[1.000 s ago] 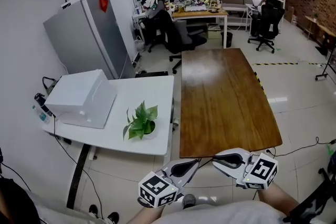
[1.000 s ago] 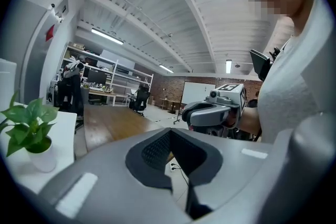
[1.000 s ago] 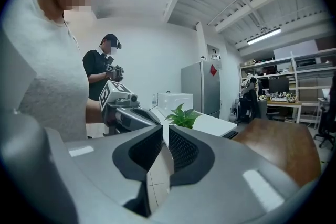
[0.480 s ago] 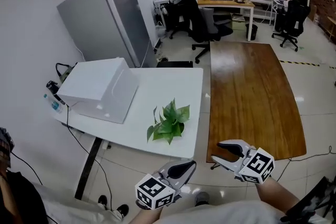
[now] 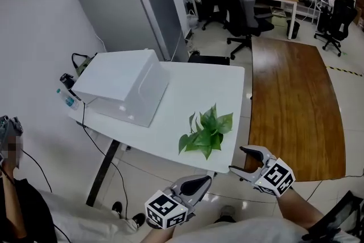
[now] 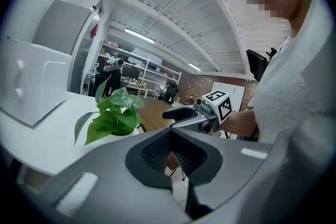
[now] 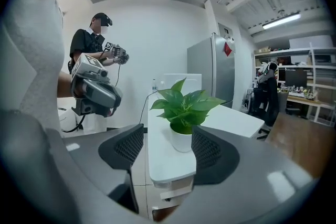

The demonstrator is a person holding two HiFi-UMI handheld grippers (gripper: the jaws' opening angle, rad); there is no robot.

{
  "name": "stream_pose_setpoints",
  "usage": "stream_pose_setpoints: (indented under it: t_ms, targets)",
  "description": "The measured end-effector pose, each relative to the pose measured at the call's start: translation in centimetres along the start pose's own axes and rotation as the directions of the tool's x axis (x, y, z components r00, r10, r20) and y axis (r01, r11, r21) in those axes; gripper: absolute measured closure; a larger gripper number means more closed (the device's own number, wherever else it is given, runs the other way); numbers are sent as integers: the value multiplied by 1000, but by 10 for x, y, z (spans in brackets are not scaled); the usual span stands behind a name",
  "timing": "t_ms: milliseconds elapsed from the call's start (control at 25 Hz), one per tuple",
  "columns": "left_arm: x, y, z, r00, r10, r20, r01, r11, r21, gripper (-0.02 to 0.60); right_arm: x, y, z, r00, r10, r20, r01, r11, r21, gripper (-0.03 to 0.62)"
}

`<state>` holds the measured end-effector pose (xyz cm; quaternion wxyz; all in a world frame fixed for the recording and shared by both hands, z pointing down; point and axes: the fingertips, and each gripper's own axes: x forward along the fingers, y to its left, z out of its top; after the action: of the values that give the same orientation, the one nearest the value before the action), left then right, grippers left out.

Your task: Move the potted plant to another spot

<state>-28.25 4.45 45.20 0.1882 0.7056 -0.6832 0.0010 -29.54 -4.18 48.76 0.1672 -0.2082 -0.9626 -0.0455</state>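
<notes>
The potted plant (image 5: 207, 134), green leaves in a small white pot, stands near the front right corner of the white table (image 5: 182, 99). In the right gripper view the pot (image 7: 181, 140) sits on the table edge a little beyond my right gripper (image 7: 167, 147). That gripper's jaws are opening and hold nothing. In the head view the right gripper (image 5: 236, 159) hovers just off the table's corner, right of the plant. My left gripper (image 5: 205, 180) is lower, in front of the table, and shut and empty. From it the plant (image 6: 113, 115) appears ahead to the left.
A white box (image 5: 122, 85) lies on the table's left part, with a bottle (image 5: 67, 99) beside it. A grey cabinet (image 5: 131, 3) stands behind. A dark wooden table (image 5: 296, 105) adjoins on the right. Another person (image 7: 97, 34) with grippers stands to the left.
Both grippers have come closer to the white table's front corner and the plant. The right gripper's jaws have gone from shut to open. The left gripper stays shut.
</notes>
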Motion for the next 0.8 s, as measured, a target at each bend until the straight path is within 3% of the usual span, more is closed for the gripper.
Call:
stream_pose_setpoints:
  t_ms: [640,800]
  targets:
    - [-22,34,-18,997,66,-26,-67,997,-47,592,98,-47,-51,999,3,-54,2,996,91,115]
    - [-30,37,-22,996,89,-30,-90,994,-61,592,119,-50,-57,998,21,-61,-15,996,92,91]
